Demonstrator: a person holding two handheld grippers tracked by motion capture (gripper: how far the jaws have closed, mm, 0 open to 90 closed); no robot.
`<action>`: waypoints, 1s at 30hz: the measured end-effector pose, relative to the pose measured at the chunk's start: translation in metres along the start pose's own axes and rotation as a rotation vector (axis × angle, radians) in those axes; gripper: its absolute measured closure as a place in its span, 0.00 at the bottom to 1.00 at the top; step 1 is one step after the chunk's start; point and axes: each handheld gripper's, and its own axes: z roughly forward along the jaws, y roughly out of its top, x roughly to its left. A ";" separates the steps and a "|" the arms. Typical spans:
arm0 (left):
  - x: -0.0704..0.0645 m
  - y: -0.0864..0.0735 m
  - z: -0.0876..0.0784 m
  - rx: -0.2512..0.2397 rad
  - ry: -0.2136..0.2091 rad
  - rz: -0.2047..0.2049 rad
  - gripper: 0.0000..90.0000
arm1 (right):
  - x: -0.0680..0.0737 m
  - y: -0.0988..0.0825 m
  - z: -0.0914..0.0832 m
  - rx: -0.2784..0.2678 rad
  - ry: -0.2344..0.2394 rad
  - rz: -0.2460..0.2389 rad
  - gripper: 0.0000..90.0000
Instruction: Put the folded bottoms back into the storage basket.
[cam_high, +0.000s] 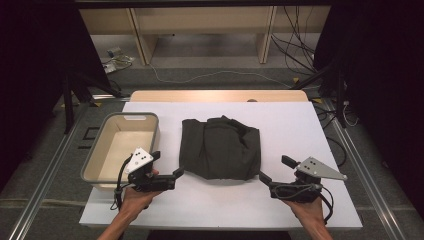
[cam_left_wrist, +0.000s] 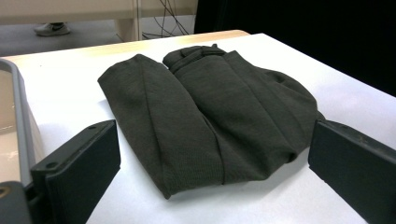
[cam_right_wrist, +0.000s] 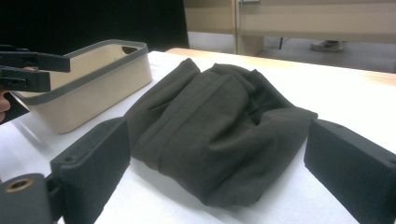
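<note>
I see the folded dark olive knitted garment (cam_high: 220, 147) lying mid-table beside the beige plastic bin (cam_high: 150, 131); it looks soft, light, floppy; my left gripper (cam_high: 167, 169) and right gripper (cam_high: 274, 171) stand spread at its near corners; I'd pinch those thick folded edges.

We see a dark olive-grey garment (cam_high: 220, 147) lying folded on the white desk (cam_high: 300, 125) — a compact, roughly square bundle of knit fabric near the middle. Long lengthwise folds run across its top, and a bunched band sits at the far edge (cam_left_wrist: 196, 51). The near edge is rounded and doubled over (cam_right_wrist: 224, 186), resting flat on the surface. It lies just beside a beige bin (cam_high: 100, 150) — close, yet we find them apart.
</note>
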 end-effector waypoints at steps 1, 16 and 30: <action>0.001 0.001 0.001 0.003 0.001 -0.006 0.02 | -0.001 0.001 0.000 0.000 0.001 0.001 0.09; 0.002 0.008 0.027 0.082 0.020 -0.042 0.03 | -0.015 0.010 0.015 0.070 0.007 0.055 0.07; 0.008 0.028 0.072 0.243 0.043 -0.172 0.03 | -0.040 0.020 0.049 0.195 0.014 0.167 0.02</action>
